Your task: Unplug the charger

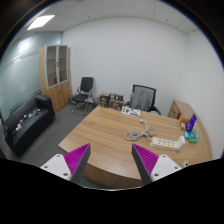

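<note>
A white power strip [167,143] lies on the wooden table [110,135], ahead and to the right of my fingers. A white cable [140,129] lies coiled on the table beyond it, running toward a white plug or charger [131,112] at the table's far edge. My gripper [113,160] is open and empty, held above the table's near end. Its magenta pads [76,156] stand wide apart with only bare tabletop between them. The power strip is well beyond the fingertips.
A black office chair [145,97] stands behind the table. A second chair [84,92] and a wooden cabinet [56,75] stand at the back left. A black sofa [28,122] is at the left. Small items [189,128] sit at the table's right end.
</note>
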The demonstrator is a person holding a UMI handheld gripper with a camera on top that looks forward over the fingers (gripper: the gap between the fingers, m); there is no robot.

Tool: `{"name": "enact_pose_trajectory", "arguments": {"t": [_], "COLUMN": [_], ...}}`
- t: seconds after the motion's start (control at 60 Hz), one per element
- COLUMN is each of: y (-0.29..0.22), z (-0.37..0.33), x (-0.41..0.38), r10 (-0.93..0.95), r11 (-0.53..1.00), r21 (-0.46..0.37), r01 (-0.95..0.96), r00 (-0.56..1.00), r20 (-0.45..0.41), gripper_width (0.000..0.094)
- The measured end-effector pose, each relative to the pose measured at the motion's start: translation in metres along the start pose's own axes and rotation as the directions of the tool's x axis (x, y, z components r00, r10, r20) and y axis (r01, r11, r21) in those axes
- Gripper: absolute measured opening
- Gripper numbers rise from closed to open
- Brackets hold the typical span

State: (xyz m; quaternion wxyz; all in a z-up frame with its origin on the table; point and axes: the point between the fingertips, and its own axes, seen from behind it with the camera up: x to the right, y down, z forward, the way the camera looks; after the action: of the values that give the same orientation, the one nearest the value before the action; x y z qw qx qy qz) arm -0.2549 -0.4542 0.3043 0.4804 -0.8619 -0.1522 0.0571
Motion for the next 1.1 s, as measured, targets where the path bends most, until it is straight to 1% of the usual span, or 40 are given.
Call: {"name": "enact_pose_trajectory", "arguments": {"t": [0.117,0.3,0.4,0.45,0.617,0.733,0.817,0.883,0.983,1.033,1.1], "y": [0.011,0.061,0.099,0.116,0.163,0.174,0.172,0.167,0.157,0.152,0.148], "z": [0.006,0.023,0.031,0.036,0.063,0.092,0.120,0.145,0.186,0.208,0.236], "x": [0.008,0.048,0.089,0.116,0.227,0.315,0.374,0.414,0.467,0.485,0.501], "r10": [0.016,0.064,0.099,0.116,0.137,0.161,0.180,0.202,0.218,0.215,0.199], "r11": [1.000,0.993,0.983,0.979,0.972,0.970,0.971,0.969,0.969,0.972,0.976], "r21": [-0.022,-0.099,-0.144,-0.152,-0.145,-0.106,-0.065,-0.038,-0.009,0.006,0.003], "r01": [-0.016,-0.068,-0.114,-0.137,-0.185,-0.217,-0.229,-0.243,-0.245,-0.233,-0.216], "r00": [1.000,0.997,0.990,0.983,0.947,0.909,0.886,0.875,0.876,0.883,0.896], "r20": [-0.018,-0.047,-0.102,-0.141,-0.292,-0.385,-0.427,-0.441,-0.430,-0.417,-0.397], "gripper_width": [0.0862,0.0858,0.0861,0.0861,0.0862,0.0860,0.0853,0.0840,0.0815,0.0782,0.0733]}}
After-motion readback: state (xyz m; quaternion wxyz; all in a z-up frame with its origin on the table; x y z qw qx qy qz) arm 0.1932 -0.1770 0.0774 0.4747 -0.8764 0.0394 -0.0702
